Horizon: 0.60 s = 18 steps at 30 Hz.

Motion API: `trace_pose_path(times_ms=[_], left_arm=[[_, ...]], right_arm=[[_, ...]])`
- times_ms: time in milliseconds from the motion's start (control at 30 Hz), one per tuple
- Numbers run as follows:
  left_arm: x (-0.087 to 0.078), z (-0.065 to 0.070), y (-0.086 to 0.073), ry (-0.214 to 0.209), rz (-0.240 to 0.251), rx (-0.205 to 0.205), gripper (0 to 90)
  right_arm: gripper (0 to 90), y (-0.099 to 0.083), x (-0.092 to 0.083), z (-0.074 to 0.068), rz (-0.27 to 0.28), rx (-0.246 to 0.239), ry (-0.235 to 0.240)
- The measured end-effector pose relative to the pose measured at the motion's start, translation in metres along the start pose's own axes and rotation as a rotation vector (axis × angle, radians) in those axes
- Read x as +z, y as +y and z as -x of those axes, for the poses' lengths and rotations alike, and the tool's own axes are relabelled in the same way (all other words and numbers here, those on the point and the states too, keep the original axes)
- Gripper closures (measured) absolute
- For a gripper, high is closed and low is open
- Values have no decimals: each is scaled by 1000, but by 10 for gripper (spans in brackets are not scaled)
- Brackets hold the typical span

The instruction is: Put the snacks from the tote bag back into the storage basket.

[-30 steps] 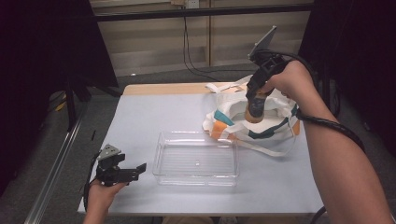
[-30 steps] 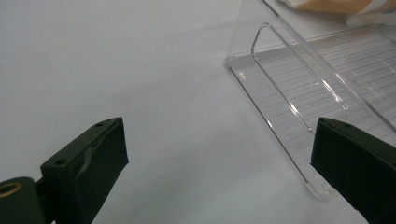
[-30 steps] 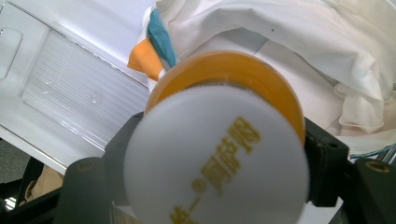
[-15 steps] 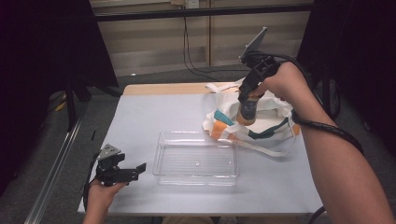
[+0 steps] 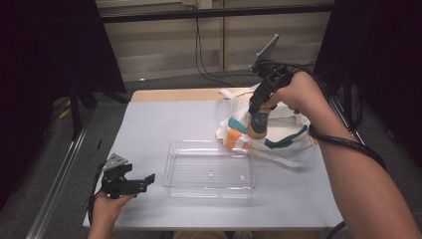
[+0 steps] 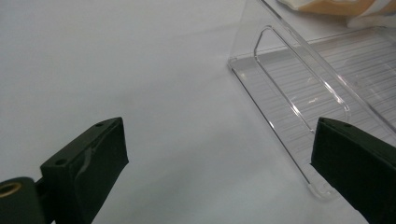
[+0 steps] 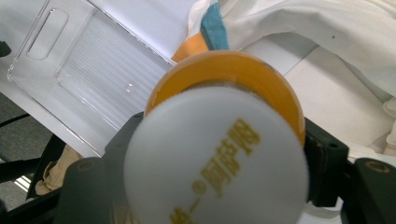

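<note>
Right gripper (image 5: 258, 119) pinching orange bottle (image 5: 258, 127) (white cap) above bag (image 5: 288, 130), left gripper (image 5: 142, 181) spread

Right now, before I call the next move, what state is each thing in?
Right hand-held gripper: shut on the bottle, held above the bag.
Bottle: gripped, off the table, white cap on, orange body.
Left hand-held gripper: open, holding nothing, beside the tray.
Clear tray: empty, upright on the table.
Cloth bag: lying slumped on the table behind the tray.
</note>
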<state>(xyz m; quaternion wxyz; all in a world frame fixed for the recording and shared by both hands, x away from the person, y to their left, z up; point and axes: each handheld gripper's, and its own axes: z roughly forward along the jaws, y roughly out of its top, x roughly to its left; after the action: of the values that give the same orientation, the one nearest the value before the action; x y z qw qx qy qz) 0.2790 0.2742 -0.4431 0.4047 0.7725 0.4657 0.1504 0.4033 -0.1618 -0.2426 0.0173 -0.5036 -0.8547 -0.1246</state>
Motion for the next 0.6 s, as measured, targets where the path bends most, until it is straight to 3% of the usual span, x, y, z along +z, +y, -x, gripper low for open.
trace_pose_path(times_ms=[600], left_arm=[[1, 1, 1, 2, -4, 6, 35]], right_arm=[[301, -3, 11, -12, -18, -19, 13]])
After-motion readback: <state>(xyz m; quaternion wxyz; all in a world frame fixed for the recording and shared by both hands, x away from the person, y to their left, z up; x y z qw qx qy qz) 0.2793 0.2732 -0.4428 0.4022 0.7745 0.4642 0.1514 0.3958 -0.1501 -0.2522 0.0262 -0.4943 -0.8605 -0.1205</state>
